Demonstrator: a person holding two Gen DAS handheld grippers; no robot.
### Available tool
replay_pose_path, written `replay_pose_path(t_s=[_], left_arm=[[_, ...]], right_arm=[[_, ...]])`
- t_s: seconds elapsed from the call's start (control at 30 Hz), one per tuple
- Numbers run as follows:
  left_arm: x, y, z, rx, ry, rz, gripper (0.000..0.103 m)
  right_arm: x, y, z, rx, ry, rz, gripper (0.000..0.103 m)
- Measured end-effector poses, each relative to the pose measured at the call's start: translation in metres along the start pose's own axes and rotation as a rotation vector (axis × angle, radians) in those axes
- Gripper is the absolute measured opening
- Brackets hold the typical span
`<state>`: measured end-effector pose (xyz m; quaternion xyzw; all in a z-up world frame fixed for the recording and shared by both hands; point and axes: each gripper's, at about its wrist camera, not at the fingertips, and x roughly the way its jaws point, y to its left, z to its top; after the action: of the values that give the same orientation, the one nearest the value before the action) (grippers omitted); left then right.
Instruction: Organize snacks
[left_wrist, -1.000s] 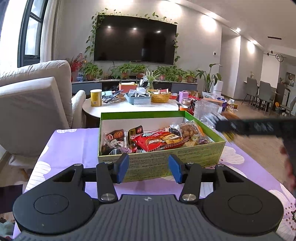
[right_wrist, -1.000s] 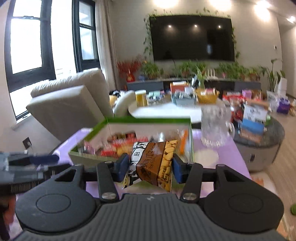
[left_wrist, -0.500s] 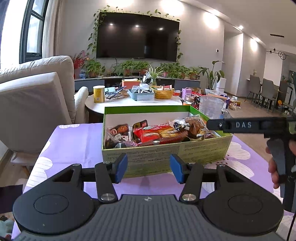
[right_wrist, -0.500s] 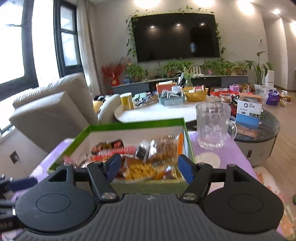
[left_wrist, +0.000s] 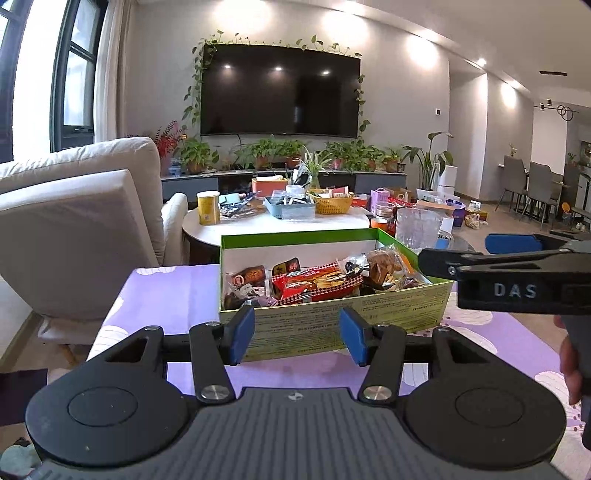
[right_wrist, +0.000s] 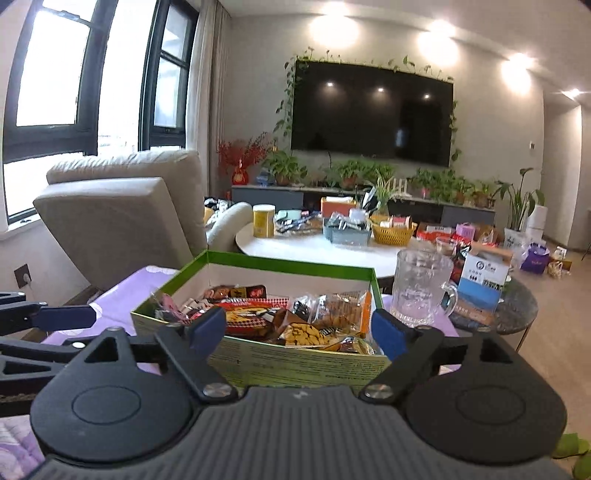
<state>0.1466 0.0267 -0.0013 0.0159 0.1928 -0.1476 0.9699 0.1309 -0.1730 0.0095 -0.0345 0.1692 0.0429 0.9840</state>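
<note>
Peanut packet now boxed, beyond right gripper

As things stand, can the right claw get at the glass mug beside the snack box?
Probably yes. The right claw is open and empty, and the glass mug stands just right of the green box on the purple table, nothing between them; it would need to swing right.

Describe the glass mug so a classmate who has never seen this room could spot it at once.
Find the purple floral tablecloth with the green snack box. The glass mug stands just right of the box. It is the only clear, empty, handled thing there.
</note>
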Motion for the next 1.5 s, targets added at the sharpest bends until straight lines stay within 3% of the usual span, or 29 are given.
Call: replay_pose_path(t_s=[0.43, 0.67, 1.5], left_arm=[[-0.045, -0.007, 0.001, -0.041, -0.026, 0.095, 0.048], [-0.046, -0.023, 0.000, -0.041, 0.031, 0.225, 0.048], [-0.077, -0.039, -0.003, -0.024, 0.028, 0.224, 0.048]], right_arm=[[-0.047, 0.001, -0.002, 0.077, -0.037, 0.027, 0.046], [-0.065, -0.009, -0.010, 0.195, -0.057, 0.044, 0.046], [-0.087, -0.009, -0.015, 0.191, -0.063, 0.038, 0.046]])
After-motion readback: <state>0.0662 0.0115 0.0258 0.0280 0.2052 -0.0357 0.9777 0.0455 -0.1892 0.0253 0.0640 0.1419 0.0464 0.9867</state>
